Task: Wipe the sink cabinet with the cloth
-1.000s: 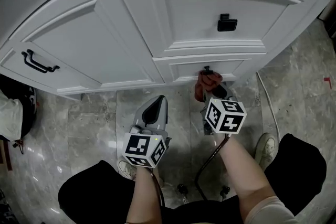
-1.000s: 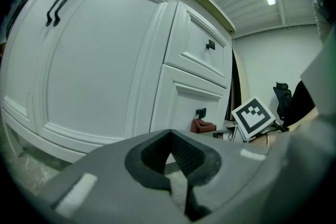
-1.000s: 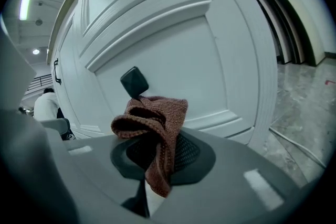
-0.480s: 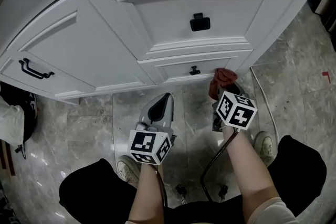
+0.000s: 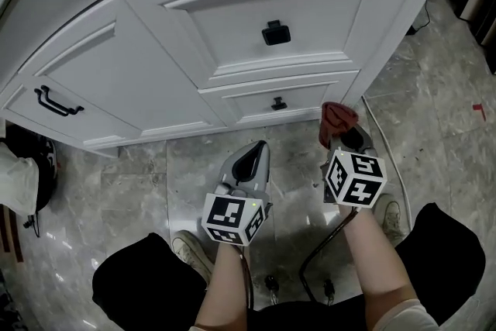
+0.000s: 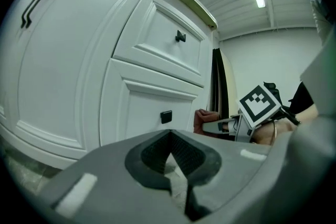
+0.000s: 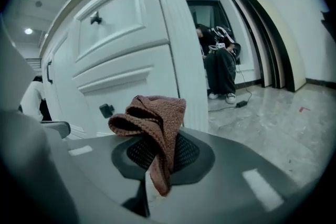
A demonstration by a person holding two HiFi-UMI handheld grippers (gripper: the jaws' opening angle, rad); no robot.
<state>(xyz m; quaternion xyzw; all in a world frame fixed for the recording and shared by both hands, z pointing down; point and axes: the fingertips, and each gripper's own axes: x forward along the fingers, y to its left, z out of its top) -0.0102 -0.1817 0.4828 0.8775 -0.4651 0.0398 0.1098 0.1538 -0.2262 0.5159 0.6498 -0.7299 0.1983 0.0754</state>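
Note:
The white sink cabinet (image 5: 155, 66) curves across the top of the head view, with a small lower drawer (image 5: 256, 106) and its black knob (image 5: 278, 103). My right gripper (image 5: 338, 123) is shut on a reddish-brown cloth (image 5: 338, 114), which sits near the floor just right of the lower drawer, close to the cabinet's corner post. In the right gripper view the cloth (image 7: 152, 123) bunches up out of the shut jaws before the cabinet (image 7: 126, 60). My left gripper (image 5: 251, 159) is shut and empty, hovering over the floor in front of the cabinet (image 6: 79, 71).
A bigger drawer with a square black pull (image 5: 275, 32) sits above the small one. A door with a black bar handle (image 5: 56, 101) is at the left. A cable (image 5: 385, 159) runs along the grey marble floor (image 5: 139, 190). The wearer's shoes (image 5: 188, 248) stand below.
My right gripper with the cloth has moved right, from the lower drawer's knob to near the cabinet's right corner. The view has shifted with it; the left gripper has stayed shut.

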